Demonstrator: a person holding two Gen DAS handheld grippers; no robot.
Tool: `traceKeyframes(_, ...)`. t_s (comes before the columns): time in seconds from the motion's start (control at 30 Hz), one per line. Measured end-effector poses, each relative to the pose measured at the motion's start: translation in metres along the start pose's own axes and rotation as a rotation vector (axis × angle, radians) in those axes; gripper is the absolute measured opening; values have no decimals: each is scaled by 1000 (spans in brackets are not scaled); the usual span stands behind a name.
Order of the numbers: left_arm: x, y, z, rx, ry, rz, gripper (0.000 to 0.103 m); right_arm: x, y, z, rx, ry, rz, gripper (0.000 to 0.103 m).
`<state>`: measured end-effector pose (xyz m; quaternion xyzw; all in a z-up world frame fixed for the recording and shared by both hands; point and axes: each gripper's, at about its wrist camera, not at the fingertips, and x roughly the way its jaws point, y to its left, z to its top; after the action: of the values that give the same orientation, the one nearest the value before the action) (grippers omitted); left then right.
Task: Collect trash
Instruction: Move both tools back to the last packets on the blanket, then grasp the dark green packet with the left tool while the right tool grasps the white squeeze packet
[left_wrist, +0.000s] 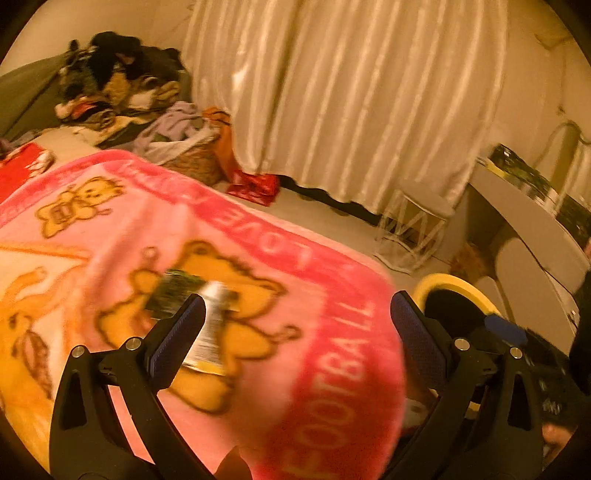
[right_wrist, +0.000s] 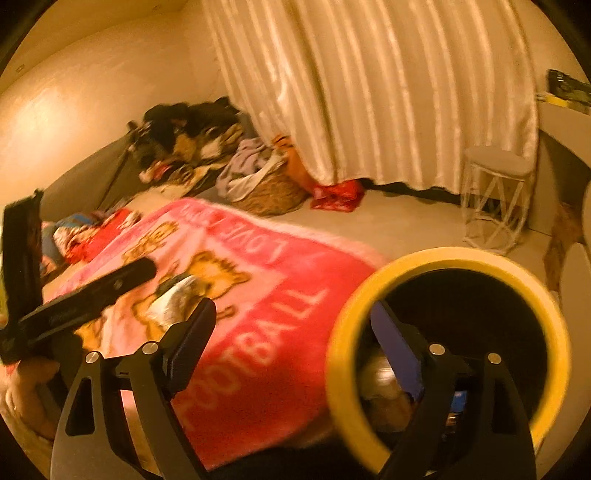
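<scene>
I found both sets of fingers spread and empty: left gripper (left_wrist: 297, 314) beside the wrapper (left_wrist: 192, 306) on the blanket (left_wrist: 332, 332), right gripper (right_wrist: 291, 325) straddling the bin (right_wrist: 447, 258) rim, presumably for dropping trash.

Fleecy cloth blanket (left_wrist: 258, 295), shiny foil wrapper (left_wrist: 208, 332), glossy satin curtain (left_wrist: 351, 92).

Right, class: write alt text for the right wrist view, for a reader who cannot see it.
An open right gripper hangs over a pink teddy-bear blanket, one finger inside a yellow-rimmed bin. A silvery wrapper lies on the blanket; the left gripper enters at left, cream curtains behind.
</scene>
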<state>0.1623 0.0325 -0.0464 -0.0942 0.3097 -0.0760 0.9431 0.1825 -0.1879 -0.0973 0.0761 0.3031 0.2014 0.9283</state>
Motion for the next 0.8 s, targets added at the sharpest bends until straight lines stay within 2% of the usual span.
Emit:
traceKeyframes(0.1,0,27,6,-26,-7,46,92,19,27,0,-27,34,54,83)
traceKeyframes(0.3,11,85,14,-98,13,131,92,70,81,-1,-105,127,109,83)
traceKeyframes(0.43,26,112,17,-136,55,147,81,106,110,-5,-129,194,144,83)
traceKeyframes(0.63,54,144,11,-206,144,95,59,152,129,-11,-97,277,169,77)
traceKeyframes(0.7,63,151,9,-240,175,68,56,164,129,-14,-76,301,172,74)
traceKeyframes(0.77,71,156,6,-264,197,41,53,177,125,-19,-57,337,174,67)
traceKeyframes(0.8,75,157,5,-268,205,36,51,182,124,-20,-46,351,179,57)
